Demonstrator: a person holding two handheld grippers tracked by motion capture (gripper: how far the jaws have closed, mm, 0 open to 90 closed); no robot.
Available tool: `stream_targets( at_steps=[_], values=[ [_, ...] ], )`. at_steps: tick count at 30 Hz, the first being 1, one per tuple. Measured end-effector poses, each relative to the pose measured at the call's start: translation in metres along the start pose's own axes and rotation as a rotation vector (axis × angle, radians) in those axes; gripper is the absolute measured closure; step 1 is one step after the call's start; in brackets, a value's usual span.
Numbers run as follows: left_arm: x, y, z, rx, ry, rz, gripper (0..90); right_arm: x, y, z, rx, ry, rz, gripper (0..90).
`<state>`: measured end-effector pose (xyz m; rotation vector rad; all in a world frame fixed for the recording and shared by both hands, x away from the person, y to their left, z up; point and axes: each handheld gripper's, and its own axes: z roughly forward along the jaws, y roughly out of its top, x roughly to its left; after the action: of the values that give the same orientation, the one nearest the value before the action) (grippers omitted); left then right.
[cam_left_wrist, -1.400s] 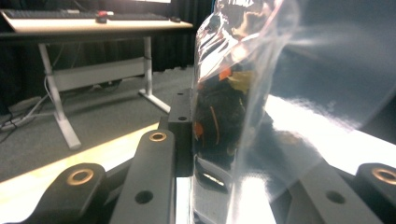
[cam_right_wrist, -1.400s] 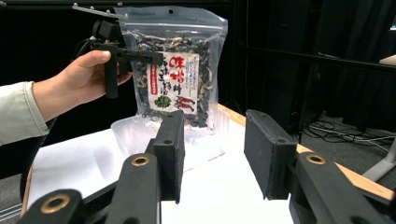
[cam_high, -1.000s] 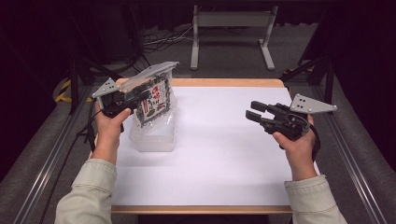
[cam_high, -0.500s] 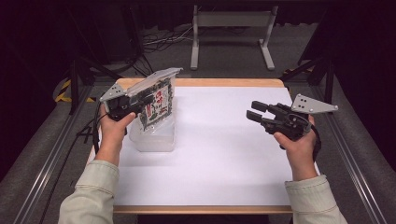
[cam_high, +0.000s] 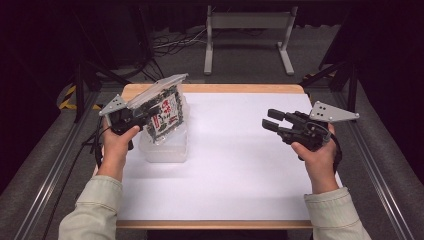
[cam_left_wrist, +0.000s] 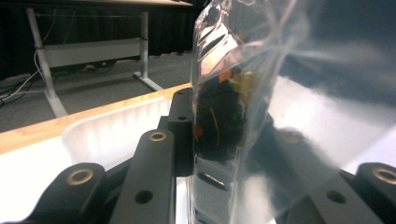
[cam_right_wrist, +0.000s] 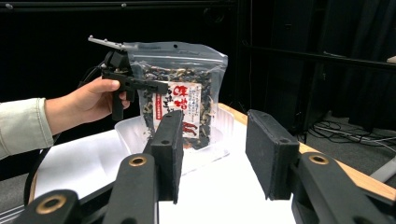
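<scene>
High view: left tongs (cam_high: 145, 114) gripping snack bag (cam_high: 165, 112), lowered toward tub (cam_high: 167, 150); right tongs (cam_high: 272, 122) open, unmoved.

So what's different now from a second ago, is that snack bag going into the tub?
The left gripper, shut on the clear snack bag, has carried it a little lower, so the bag's bottom now sits inside the clear plastic tub. It has not let go. The right gripper hangs where it was above the white table, jaws apart and holding nothing, and the tub has not shifted.
</scene>
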<state>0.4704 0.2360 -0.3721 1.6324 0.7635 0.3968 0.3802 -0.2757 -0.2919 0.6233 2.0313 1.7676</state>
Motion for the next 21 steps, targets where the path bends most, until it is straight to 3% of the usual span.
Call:
stream_targets(
  at_steps=[6,13,16,17,18,21],
  values=[
    [0.0012,-0.0004,-0.0003,0.005,0.002,0.002,71.7,-0.0011,-0.0013,0.0004,0.009,-0.003,0.004,57.8],
    [0.0022,0.0002,0.0014,0.007,0.044,-0.004,70.0,-0.0024,-0.0025,-0.0008,0.01,-0.007,0.008,57.2],
    [0.0027,0.0003,0.0031,0.024,0.062,0.0,58.9,-0.0032,-0.0037,-0.0012,0.013,-0.007,0.013,56.5],
    [0.0033,0.0002,0.0036,0.015,0.072,-0.018,58.9,-0.0032,-0.0037,-0.0012,0.013,-0.007,0.013,56.5],
    [0.004,0.001,0.0024,-0.007,0.07,-0.043,50.5,-0.0041,-0.005,-0.0015,0.015,-0.011,0.017,55.5],
    [0.0017,0.0031,0.0003,-0.018,0.069,-0.036,44.9,-0.0053,-0.0064,-0.0034,0.016,-0.019,0.018,54.7]
  ],
)
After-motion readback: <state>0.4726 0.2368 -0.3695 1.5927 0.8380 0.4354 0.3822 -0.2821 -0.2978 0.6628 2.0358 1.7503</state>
